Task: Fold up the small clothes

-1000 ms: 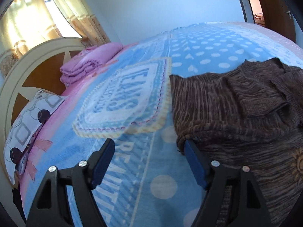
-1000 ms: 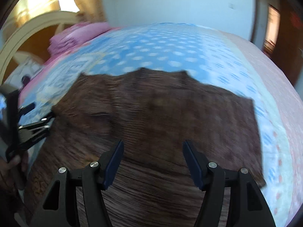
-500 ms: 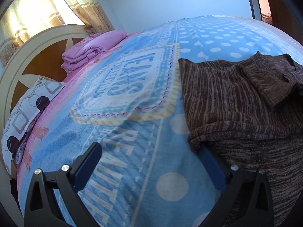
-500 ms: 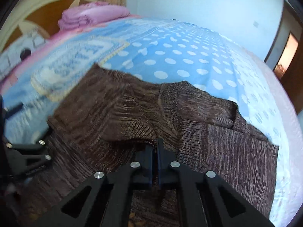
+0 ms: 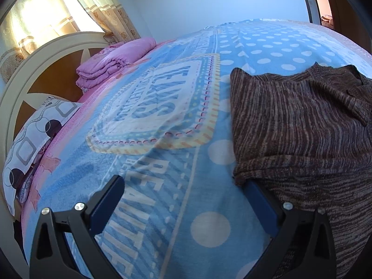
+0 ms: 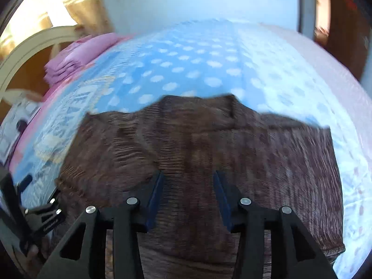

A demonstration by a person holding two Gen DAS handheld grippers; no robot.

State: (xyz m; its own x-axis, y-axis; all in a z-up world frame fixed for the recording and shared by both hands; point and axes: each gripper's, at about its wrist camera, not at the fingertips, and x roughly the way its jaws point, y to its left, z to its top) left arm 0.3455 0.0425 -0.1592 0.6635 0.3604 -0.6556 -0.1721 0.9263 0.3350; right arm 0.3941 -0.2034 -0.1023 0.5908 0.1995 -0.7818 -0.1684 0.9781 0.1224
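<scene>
Black tongs (image 5: 183,200), blue pads (image 5: 107,203), silver screws.

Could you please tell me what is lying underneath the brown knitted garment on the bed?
The brown knitted garment lies on the blue polka-dot blanket, visible all round it. Anything beneath its middle is covered.

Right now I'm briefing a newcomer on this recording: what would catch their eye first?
The brown knit garment spread on the blue polka-dot blanket, filling the right of the left wrist view. Next, the big lettered patch on the blanket left of it, and the folded pink bedding by the cream headboard at far left.
</scene>
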